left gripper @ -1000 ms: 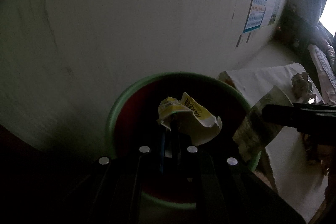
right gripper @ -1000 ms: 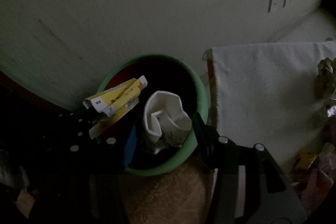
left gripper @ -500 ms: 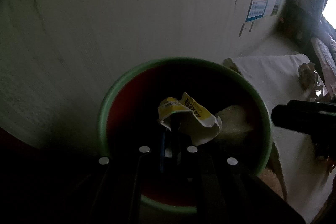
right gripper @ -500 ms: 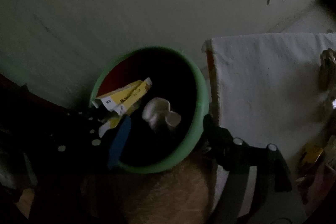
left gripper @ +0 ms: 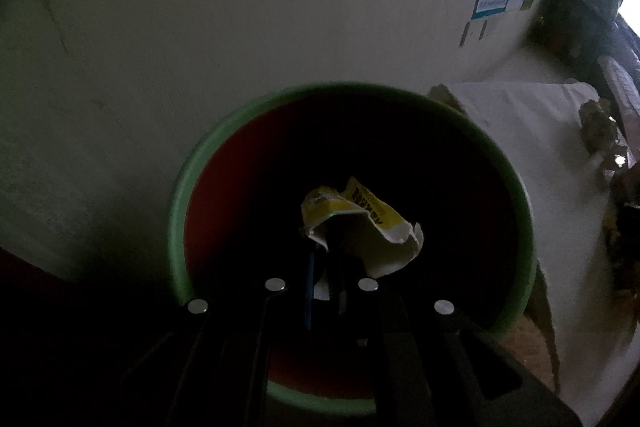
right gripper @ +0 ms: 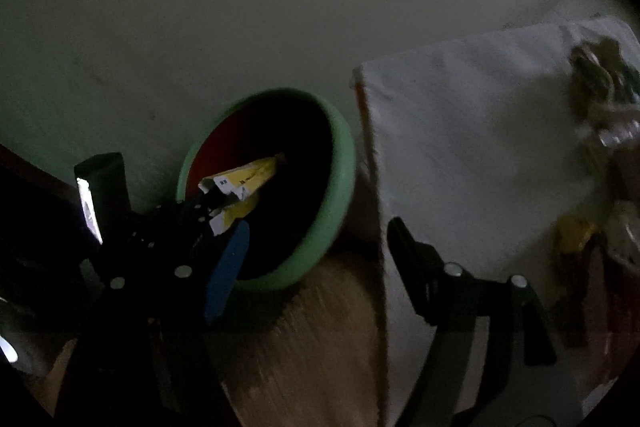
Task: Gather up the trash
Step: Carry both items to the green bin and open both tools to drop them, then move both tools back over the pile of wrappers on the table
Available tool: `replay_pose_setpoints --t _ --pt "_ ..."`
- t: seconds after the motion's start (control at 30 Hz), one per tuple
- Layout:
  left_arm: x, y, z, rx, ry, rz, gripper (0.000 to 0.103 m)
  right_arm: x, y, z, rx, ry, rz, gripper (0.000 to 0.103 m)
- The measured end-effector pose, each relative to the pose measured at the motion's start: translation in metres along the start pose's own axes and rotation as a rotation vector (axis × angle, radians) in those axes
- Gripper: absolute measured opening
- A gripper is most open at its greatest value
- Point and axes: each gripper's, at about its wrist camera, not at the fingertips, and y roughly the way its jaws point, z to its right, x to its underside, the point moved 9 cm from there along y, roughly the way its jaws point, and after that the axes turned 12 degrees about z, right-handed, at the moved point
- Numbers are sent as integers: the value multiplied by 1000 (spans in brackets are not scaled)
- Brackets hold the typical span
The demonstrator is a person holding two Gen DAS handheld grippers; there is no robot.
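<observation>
One bin (left gripper: 178, 211), two grippers and one yellow wrapper (left gripper: 360, 223) are showing, plus a few crumpled scraps (right gripper: 600, 79) lying on the white cloth (right gripper: 460, 131) at 2 o'clock of the bin.

The bin, green-rimmed and red inside, is standing close against the pale wall (left gripper: 240, 7), with the cloth's edge just beside it at 3 o'clock and bare wooden surface (right gripper: 312, 347) at 6 o'clock.

The left gripper (left gripper: 326, 259) is pinching the wrapper, jaws nearly together, and holding it inside the bin's mouth, above the dark interior.

The right gripper (right gripper: 316, 255) is standing wide with nothing between its fingers, over the bin's 5 o'clock rim and the cloth's edge. What else is lying deep in the bin is too dark to tell.
</observation>
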Motion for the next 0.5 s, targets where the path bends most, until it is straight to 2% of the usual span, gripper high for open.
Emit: replay_pose_setpoints --t 0.1,0.17,0.23,0.5 --pt "1 2 0 -22 8 -7 9 6 -8 8 10 20 0 70" --pt "1 1 1 -31 11 -8 22 9 -15 14 16 27 4 70" --pt "-2 -3 3 -39 21 -3 29 12 -22 19 22 30 10 71" --pt "-22 -30 21 -37 49 53 31 9 -64 37 92 -15 119 73"
